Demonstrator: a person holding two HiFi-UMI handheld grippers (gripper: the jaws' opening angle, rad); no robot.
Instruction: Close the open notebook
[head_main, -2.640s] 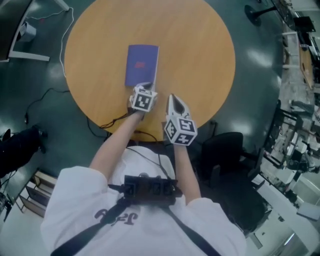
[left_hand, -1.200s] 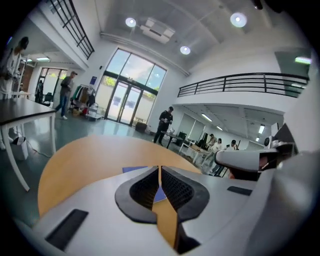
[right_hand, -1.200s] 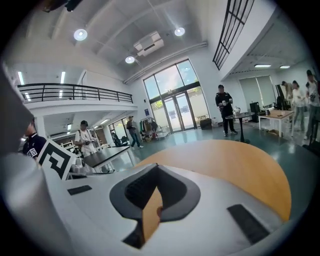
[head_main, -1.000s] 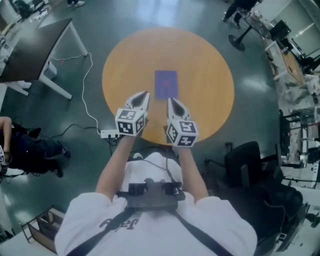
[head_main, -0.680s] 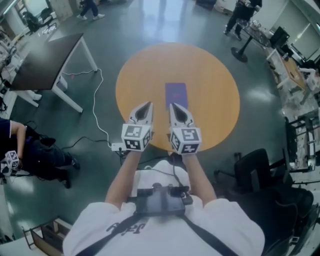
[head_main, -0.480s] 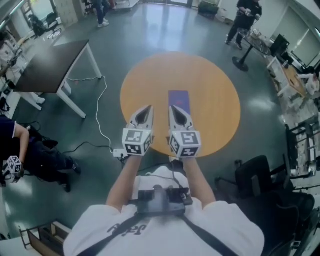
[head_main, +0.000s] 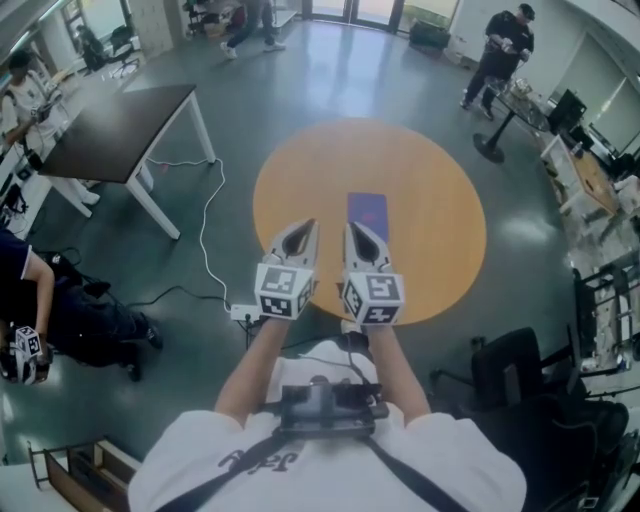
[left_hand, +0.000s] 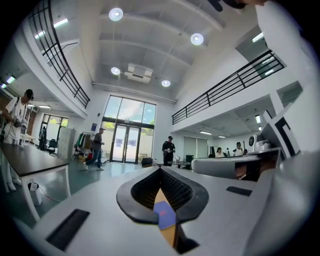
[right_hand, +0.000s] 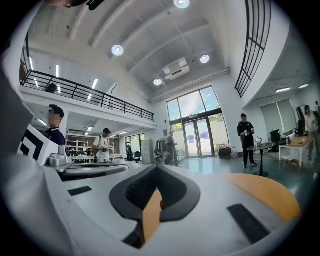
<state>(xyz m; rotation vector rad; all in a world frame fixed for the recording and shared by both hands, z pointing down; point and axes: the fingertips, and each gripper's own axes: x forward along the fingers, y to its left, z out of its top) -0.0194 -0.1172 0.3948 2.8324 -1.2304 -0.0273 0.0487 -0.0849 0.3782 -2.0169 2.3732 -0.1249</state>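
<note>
Notebook (head_main: 367, 212) closed on table (head_main: 440, 190); left gripper (head_main: 307, 225), right gripper (head_main: 352, 227) shut (empty) above near edge.

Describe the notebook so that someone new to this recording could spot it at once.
Find the round wooden table in the middle of the dark floor. Near its middle lies a closed notebook. It is the only thing on that table, a slim purple rectangle.

Left gripper (left_hand: 161, 170), jaws together — purple notebook (left_hand: 165, 216) glimpsed beneath, glass doors (left_hand: 125, 144) beyond
</note>
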